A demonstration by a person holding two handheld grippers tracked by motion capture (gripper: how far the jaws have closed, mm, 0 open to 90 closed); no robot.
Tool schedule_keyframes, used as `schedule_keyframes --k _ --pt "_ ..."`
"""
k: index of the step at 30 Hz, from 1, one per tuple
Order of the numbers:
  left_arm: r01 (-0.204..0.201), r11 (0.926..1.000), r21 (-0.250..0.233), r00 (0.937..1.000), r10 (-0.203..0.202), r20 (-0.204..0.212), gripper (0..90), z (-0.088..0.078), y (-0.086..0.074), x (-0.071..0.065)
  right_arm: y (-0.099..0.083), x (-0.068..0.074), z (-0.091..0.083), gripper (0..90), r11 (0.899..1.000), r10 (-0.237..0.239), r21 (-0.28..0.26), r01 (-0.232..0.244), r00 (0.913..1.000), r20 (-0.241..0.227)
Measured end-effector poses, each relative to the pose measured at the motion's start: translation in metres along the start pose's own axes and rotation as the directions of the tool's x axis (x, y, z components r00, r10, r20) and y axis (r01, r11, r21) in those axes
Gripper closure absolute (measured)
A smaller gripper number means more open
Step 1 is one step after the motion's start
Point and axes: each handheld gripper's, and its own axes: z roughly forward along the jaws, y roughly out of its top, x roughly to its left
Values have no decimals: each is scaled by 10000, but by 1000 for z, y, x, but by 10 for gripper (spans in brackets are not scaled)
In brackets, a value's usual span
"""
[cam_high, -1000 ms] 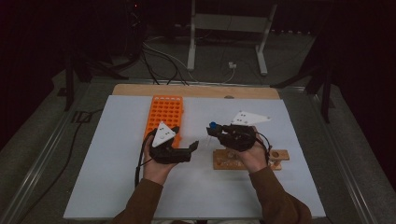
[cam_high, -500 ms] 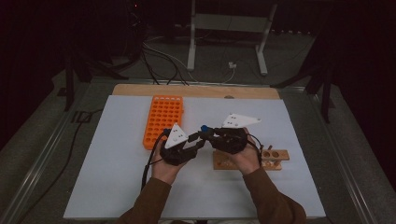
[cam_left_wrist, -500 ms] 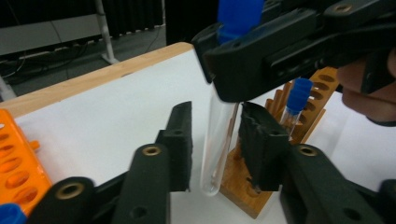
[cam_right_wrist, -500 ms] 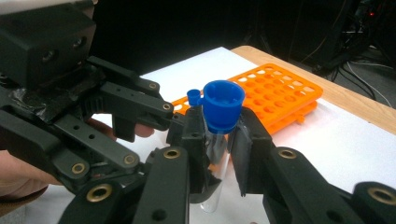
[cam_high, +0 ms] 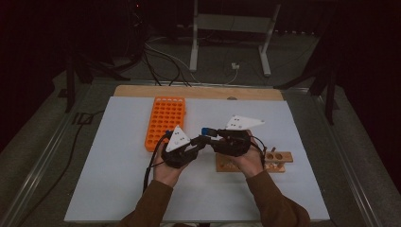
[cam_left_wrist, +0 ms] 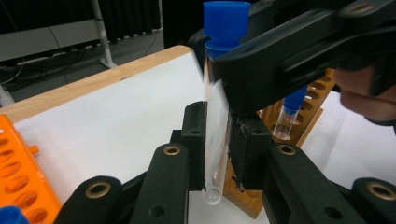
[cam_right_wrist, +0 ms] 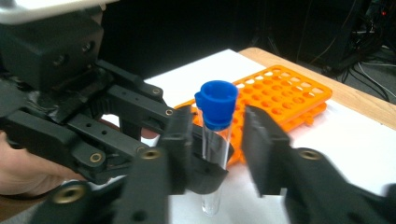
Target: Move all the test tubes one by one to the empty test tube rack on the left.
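Observation:
A clear test tube (cam_left_wrist: pixel 215 116) with a blue cap (cam_left_wrist: pixel 226 21) stands upright above the white table between both grippers. My left gripper (cam_left_wrist: pixel 217 140) has just closed on its lower half, and both pads press on the glass. My right gripper (cam_right_wrist: pixel 215 135) has just been opening. Its jaws stand on either side of the tube (cam_right_wrist: pixel 215 140) below the cap, with a gap on each side. In the high view the left gripper (cam_high: pixel 201 140) and the right gripper (cam_high: pixel 211 135) meet tip to tip at the table's middle, the blue cap (cam_high: pixel 206 131) between them.
A wooden tube rack (cam_high: pixel 279 161) lies under the right hand, and another blue-capped tube (cam_left_wrist: pixel 292 109) stands in it. An orange rack with many holes (cam_high: pixel 165 120) lies to the left, close behind the left gripper. The wooden table edge (cam_high: pixel 198 91) runs along the back.
The left gripper moved right to meet the right gripper and closed on the tube. The right gripper's jaws have parted from the tube.

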Motion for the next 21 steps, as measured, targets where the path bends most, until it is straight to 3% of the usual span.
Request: schedule_keyframes --k 5,7,12,15,21 --pt "88 10000 19 9998 -87 -189 779 -3 0 4 1 -6 -7 328 9996 277 -79 -277 9996 12" --pt "139 9999 25 9995 -138 -271 779 -5 -1 6 0 -7 -10 212 9994 333 -63 -331 9989 336" --pt "328 9995 -19 9985 -328 -446 779 -11 -3 12 -1 -12 -19 50 9990 438 -164 -423 9931 1084" --pt "388 9992 -27 9977 -389 -563 780 -15 -5 15 -3 -16 -25 4 9989 447 -207 -423 9900 1336" --pt "518 9986 -64 9960 -522 -722 780 -23 -10 23 -6 -22 -34 0 9992 398 -55 -394 9872 1547"
